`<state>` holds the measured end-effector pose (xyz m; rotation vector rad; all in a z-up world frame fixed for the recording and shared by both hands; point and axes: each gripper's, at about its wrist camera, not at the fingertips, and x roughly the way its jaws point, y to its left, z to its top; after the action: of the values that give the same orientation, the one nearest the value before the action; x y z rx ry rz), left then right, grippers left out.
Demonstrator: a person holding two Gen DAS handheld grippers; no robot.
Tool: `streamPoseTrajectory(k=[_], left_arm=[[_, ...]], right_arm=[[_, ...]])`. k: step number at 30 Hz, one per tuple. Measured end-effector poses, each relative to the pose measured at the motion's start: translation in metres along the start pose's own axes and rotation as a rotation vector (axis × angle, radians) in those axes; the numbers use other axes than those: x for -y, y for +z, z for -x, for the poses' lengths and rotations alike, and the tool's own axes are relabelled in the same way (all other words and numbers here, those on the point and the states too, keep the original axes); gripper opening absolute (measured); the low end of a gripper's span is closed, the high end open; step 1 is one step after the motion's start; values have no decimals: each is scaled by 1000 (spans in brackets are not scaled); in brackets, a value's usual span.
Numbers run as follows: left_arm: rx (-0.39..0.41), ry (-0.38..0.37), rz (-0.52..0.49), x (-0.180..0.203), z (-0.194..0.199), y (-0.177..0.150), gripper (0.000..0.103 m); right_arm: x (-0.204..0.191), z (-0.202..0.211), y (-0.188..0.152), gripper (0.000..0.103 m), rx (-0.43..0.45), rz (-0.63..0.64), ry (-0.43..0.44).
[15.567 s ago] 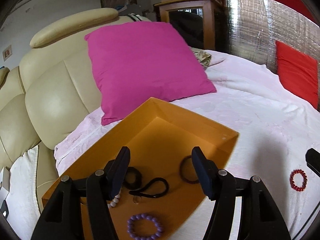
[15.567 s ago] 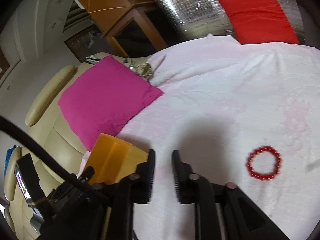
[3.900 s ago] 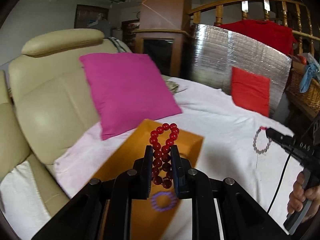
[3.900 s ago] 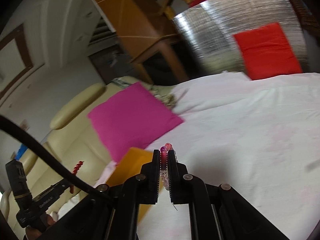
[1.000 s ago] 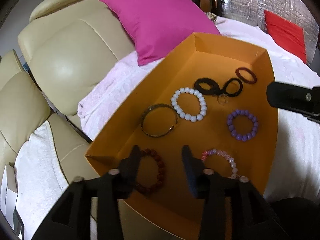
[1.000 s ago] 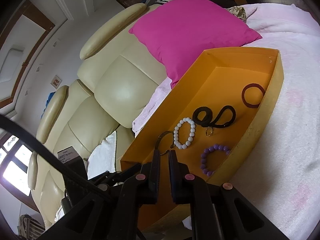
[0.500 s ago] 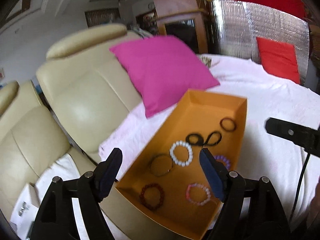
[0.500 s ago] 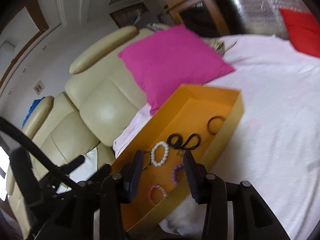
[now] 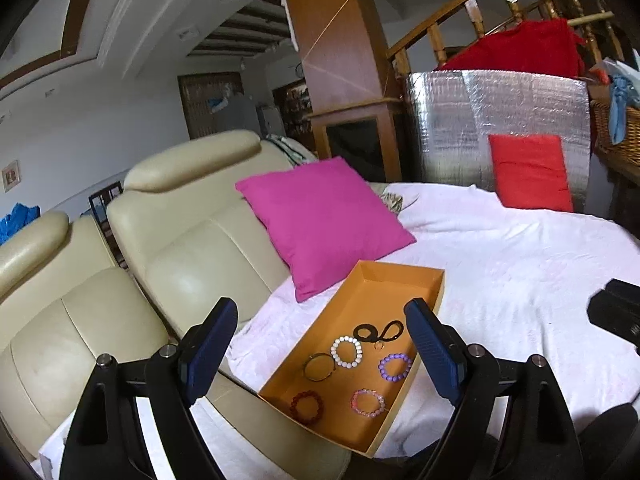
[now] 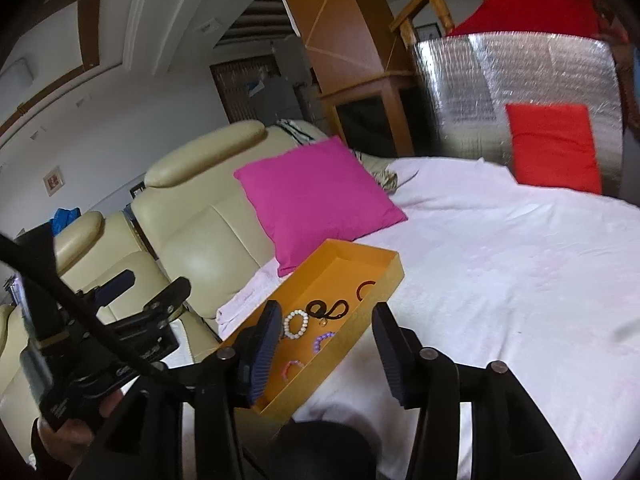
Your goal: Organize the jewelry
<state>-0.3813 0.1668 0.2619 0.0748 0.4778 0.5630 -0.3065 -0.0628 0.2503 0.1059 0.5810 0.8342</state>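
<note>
An orange box (image 9: 434,294) lies on the white bed cover and holds several bracelets: a dark red bead one (image 9: 306,402), a pink one (image 9: 368,401), a purple one (image 9: 395,366), a white pearl one (image 9: 346,351), a metal bangle (image 9: 319,365) and black bands (image 9: 378,331). My left gripper (image 9: 320,354) is open and empty, high above the box. My right gripper (image 10: 326,350) is open and empty, above the box's near right side. The box also shows in the right wrist view (image 10: 390,270).
A magenta pillow (image 9: 324,218) leans on the cream sofa back (image 9: 192,248) behind the box. A red cushion (image 9: 530,172) stands against a silver foil panel (image 9: 496,120) at the far right. The white bed cover (image 9: 520,264) spreads to the right of the box.
Both grippers have pulled up and back from the box, which now looks smaller. The right gripper's jaws have opened wider. The bracelets lie unmoved in the box.
</note>
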Motion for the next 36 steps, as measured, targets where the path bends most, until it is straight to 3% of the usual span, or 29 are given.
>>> streamPoseTrajectory(k=[7, 14, 20, 26, 36], left_arm=[[-5, -23, 28, -11, 2, 7, 87], [-29, 16, 36, -9, -11, 6, 87], [-49, 30, 22, -11, -11, -3, 87], [-51, 18, 22, -17, 3, -11, 87], [-20, 34, 45, -35, 22, -10, 87]], right_arm=[[-35, 43, 2, 66, 52, 64, -43], [-35, 18, -8, 66, 30, 79, -92], [-40, -3, -23, 66, -12, 55, -84], [-48, 5, -40, 66, -31, 36, -96], [-61, 24, -34, 67, 7, 15, -112]])
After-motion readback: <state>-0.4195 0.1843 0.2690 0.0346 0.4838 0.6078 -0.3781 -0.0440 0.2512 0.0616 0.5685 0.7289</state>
